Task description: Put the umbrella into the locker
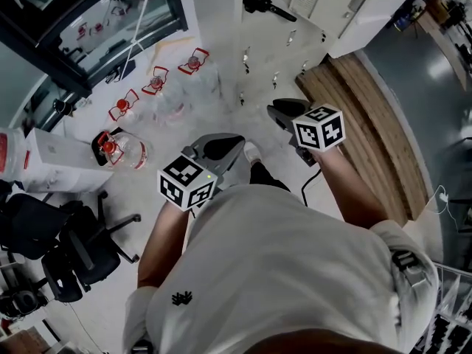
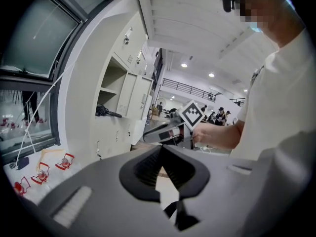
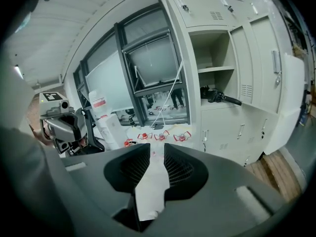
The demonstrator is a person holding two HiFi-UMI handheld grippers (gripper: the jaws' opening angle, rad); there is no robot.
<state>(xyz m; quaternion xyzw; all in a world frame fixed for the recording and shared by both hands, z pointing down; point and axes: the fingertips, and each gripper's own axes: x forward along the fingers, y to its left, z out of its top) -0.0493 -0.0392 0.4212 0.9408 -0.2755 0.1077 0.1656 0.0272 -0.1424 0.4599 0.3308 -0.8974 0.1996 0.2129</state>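
A folded black umbrella (image 1: 264, 4) lies on the shelf of the open white locker (image 3: 215, 53), its handle sticking out past the shelf edge; it also shows as the umbrella (image 3: 220, 97) in the right gripper view and the umbrella (image 2: 108, 113) in the left gripper view. Both grippers are held in front of the person, well short of the locker. My left gripper (image 1: 221, 147) has its jaws closed tip to tip with nothing in them. My right gripper (image 1: 285, 110) has only a narrow slit between its jaws (image 3: 157, 149), which are empty.
The locker door (image 3: 291, 100) hangs open to the right. Several water jugs with red handles (image 1: 155, 83) stand on the floor by the window. A black office chair (image 1: 70, 249) and a white box (image 1: 59, 157) are at the left. A wooden strip (image 1: 372, 131) runs along the right.
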